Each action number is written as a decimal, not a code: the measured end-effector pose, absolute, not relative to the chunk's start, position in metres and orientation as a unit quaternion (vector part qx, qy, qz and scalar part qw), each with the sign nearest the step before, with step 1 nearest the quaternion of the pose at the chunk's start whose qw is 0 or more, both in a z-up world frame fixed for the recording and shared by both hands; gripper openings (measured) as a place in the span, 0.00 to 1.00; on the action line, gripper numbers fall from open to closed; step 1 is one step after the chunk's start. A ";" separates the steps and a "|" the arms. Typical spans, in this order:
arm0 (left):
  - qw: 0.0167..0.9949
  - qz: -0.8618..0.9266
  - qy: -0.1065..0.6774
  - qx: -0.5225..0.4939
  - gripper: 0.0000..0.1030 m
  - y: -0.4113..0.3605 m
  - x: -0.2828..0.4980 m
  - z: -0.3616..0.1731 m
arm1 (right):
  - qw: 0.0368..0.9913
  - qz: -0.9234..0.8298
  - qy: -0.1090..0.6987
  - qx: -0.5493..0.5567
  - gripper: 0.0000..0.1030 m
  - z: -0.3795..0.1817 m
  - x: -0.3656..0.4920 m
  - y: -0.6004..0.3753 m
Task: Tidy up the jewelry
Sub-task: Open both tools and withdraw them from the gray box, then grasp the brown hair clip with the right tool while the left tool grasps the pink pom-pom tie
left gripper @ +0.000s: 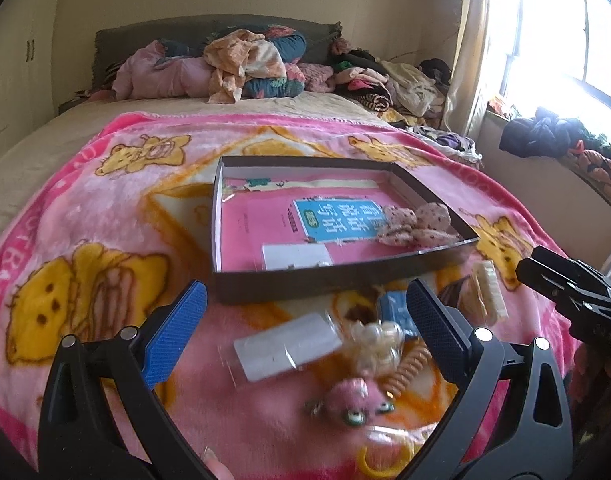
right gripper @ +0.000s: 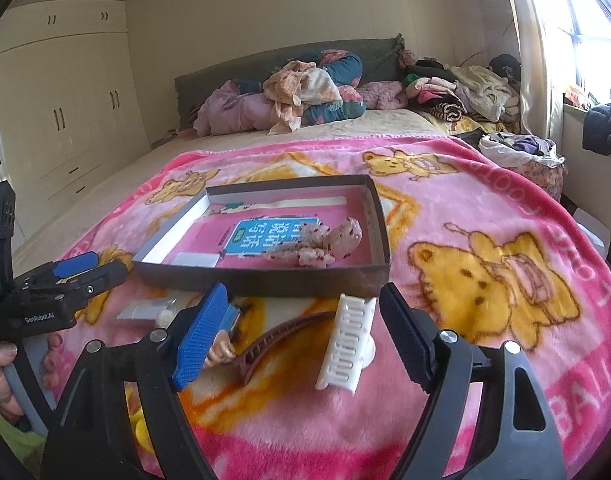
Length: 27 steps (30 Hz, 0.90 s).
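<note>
Cluttering blanket (right gripper: pixel 485 208): clips (right gripper: pixel 347 344) before box (right gripper: pixel 265 280)

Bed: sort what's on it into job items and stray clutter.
For the job:
- shallow box
- pink scrunchies already in it
- white hair claw clip
- brown hair clip
- pearl hair tie
- coil tie

Just lying about:
- heap of bedding
- clothes pile
- pink blanket
</note>
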<state>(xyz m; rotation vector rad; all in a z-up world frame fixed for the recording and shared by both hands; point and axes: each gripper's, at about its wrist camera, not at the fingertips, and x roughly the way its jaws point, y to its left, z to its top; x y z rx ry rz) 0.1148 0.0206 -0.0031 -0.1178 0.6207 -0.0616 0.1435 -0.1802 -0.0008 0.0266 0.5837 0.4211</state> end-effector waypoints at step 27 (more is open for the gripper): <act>0.939 -0.058 0.337 -0.035 0.89 0.014 0.081 -0.031 | 0.922 0.222 0.318 -0.016 0.72 -0.020 0.113 -0.158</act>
